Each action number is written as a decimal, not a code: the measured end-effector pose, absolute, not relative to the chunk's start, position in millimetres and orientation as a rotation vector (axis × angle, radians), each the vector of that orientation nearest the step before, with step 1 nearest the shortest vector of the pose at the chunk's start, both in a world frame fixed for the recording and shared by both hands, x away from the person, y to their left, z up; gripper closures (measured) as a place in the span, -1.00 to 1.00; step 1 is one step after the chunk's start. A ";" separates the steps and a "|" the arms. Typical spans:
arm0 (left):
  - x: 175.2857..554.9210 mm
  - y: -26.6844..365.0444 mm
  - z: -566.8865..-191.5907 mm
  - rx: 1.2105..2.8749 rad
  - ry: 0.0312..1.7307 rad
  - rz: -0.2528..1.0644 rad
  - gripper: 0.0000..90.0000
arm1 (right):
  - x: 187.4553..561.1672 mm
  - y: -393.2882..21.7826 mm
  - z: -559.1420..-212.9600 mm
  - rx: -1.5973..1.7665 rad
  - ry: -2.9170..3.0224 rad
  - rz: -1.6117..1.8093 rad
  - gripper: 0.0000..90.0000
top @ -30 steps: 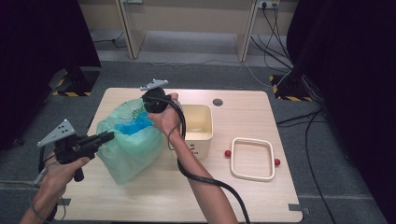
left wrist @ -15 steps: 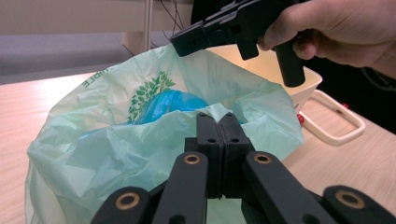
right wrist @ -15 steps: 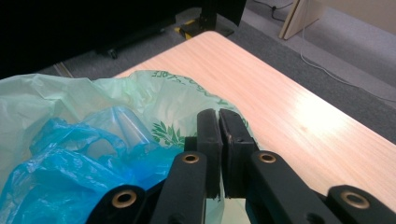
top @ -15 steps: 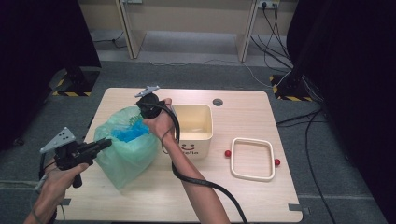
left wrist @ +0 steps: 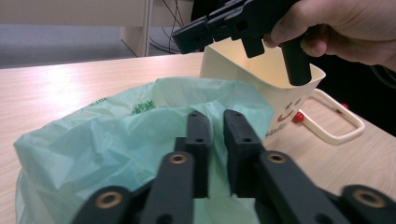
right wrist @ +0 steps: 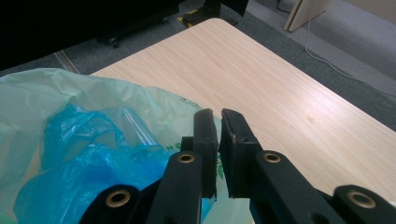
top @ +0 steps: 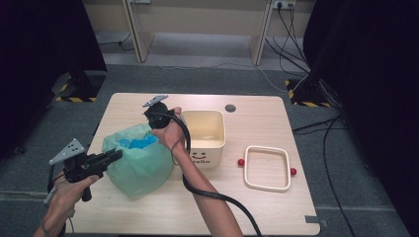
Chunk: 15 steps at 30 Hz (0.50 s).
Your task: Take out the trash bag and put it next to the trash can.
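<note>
Handling a filled bag with two hand-held grippers, at the stage of setting it down.

High view: the green bag (top: 141, 165) sits on the table (top: 276, 118) towards its left edge, about midway between the near and far edges. Its mouth is open on crumpled blue plastic (top: 136, 143). The cream bin (top: 220, 129) stands just to the bag's right and looks empty. A cream frame (top: 267, 187) with red knobs (top: 240, 162) lies flat nearer the right edge, well apart from the bag. The left gripper (top: 117, 155) meets the bag's left flank. The right gripper (top: 154, 109) sits over the far rim, on the bin's side.

Left gripper view: the jaws have just been opening and stand a narrow slit apart. Green film shows in the slit, but the pads (left wrist: 200, 135) do not appear to press on it. Beyond the bag, the other hand (left wrist: 345, 28) and its gripper hang above the bin.

Right gripper view: the jaws are all but closed. A fold of the bag's printed rim appears caught low between them, while bare wood shows through the gap at the tips. The blue plastic lies below and to the left, and the table's far corner is beyond.

Progress, as judged: the bag seems to rest its weight on the table, so carrying and lowering look done. Still to come are a full release on both sides and the withdrawal of the hands. The frame is untouched and the bin holds no liner, so any fitting of either is not yet begun.
</note>
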<state>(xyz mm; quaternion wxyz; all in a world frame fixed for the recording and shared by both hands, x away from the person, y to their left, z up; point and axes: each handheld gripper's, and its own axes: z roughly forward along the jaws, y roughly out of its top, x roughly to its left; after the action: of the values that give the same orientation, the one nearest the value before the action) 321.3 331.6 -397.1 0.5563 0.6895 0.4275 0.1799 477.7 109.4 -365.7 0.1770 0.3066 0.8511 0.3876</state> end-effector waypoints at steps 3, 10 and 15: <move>320.5 327.7 -393.7 1.618 1.000 0.424 0.57 | 476.6 105.0 -363.7 0.881 2.400 1.110 0.84; 322.3 319.4 -387.1 1.585 1.024 0.421 0.04 | 475.9 95.4 -355.9 0.904 2.380 1.147 0.66; 322.7 314.4 -383.5 1.592 1.054 0.422 -0.23 | 477.8 87.4 -352.7 0.947 2.370 1.185 0.53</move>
<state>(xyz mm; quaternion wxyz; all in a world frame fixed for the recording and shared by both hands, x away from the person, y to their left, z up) 322.7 314.4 -383.5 0.5590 0.6751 0.4470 0.1789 477.8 87.4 -352.7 0.1632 0.3321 0.8308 0.4157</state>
